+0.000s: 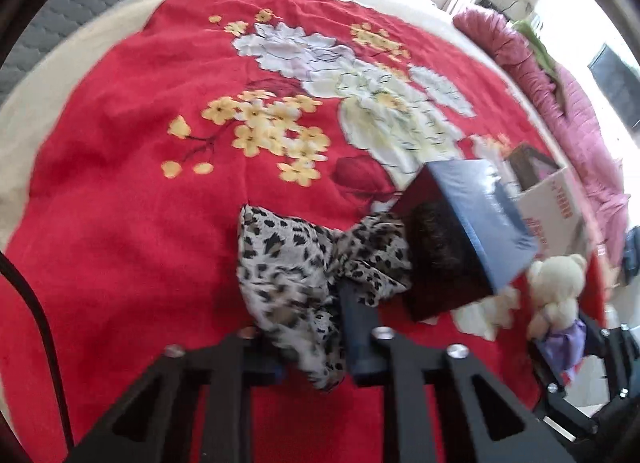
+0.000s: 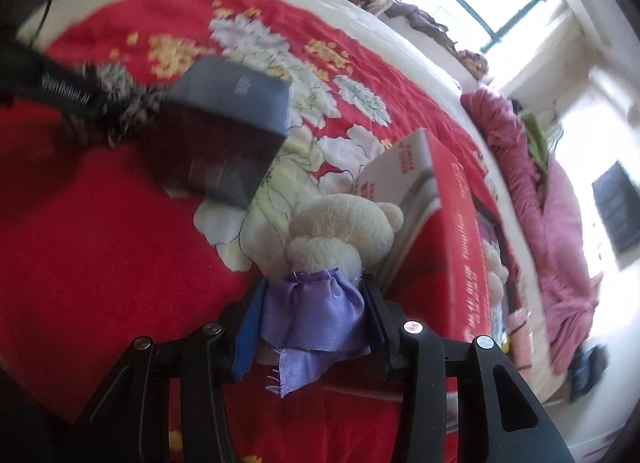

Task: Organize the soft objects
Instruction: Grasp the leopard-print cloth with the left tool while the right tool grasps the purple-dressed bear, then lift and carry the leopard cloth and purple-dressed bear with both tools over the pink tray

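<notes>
Red flowered blanket (image 1: 120, 183) covers the bed. Left wrist view: left gripper (image 1: 316, 327) has its fingers (image 1: 360, 335) pinched tight on a leopard-print scarf (image 1: 288, 263), cloth bunched between them, the rest lying on the blanket around the middle of the bed. Dark blue box (image 1: 472, 215) sits just past the scarf, open side toward it, scarf end touching its mouth. Cream teddy bear (image 1: 556, 283) in a purple dress is toward the bed's right edge, with a cardboard box (image 1: 556, 203) beyond it. Pink quilt (image 1: 560, 103) is bunched off the right edge.

Right wrist view: right gripper (image 2: 316, 315) has its fingers (image 2: 248, 323) partway closed, one on each side of the teddy bear (image 2: 344, 227), pads against the purple dress; bear looks held. Cardboard box (image 2: 448, 231) is right beside the bear, toward the bed's right edge. Dark blue box (image 2: 224, 131) is further left, the scarf (image 2: 116, 91) blurred behind it.
</notes>
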The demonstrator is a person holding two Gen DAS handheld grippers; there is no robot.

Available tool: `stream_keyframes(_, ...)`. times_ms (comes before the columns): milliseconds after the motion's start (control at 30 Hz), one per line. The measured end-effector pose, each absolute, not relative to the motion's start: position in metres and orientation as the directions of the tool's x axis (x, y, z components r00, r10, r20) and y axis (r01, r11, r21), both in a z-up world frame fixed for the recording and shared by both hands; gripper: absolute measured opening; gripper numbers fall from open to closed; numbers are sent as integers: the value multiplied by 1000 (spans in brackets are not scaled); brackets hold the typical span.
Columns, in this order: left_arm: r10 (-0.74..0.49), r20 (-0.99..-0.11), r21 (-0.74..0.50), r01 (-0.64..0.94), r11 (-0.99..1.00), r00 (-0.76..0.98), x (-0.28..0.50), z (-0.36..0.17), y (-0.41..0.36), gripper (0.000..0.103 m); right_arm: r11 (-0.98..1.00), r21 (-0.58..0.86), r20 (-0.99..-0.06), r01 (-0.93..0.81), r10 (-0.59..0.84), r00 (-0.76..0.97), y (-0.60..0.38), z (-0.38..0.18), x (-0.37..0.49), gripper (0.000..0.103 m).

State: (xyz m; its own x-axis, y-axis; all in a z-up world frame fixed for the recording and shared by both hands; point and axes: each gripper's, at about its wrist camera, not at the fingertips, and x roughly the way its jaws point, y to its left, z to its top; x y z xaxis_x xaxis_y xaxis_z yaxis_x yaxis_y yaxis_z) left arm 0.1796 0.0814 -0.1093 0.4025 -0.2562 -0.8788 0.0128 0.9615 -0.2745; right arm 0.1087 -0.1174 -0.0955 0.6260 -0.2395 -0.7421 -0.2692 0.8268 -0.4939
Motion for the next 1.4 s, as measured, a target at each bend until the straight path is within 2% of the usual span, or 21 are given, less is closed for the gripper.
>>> stream_keyframes(67, -281, -868, -295, 29, 955, 409, 173, -102, 79, 13, 836, -480, -734, -267, -216, 644, -117, -85, 106, 47)
stream_keyframes(367, -230, -825, -242, 45, 969, 516, 138, -43, 70, 12, 875, -410, -690, -255, -115, 715, -107, -37, 81, 47)
stream_keyframes(733, -292, -741, -186, 233, 955, 605, 114, 45, -18, 12, 954, -287, -606, -89, -109, 788, -186, 39, 63, 47)
stream_keyframes(967, -333, -732, -163, 321, 933, 594, 113, 67, -89, 12, 965, -262, -556, 21, -169, 814, -245, 66, 49, 47)
stream_keyframes(1400, -370, -758, -120, 442, 889, 537, 116, 67, -198, 12, 985, -75, -541, 154, -170, 824, -345, 88, 24, 47)
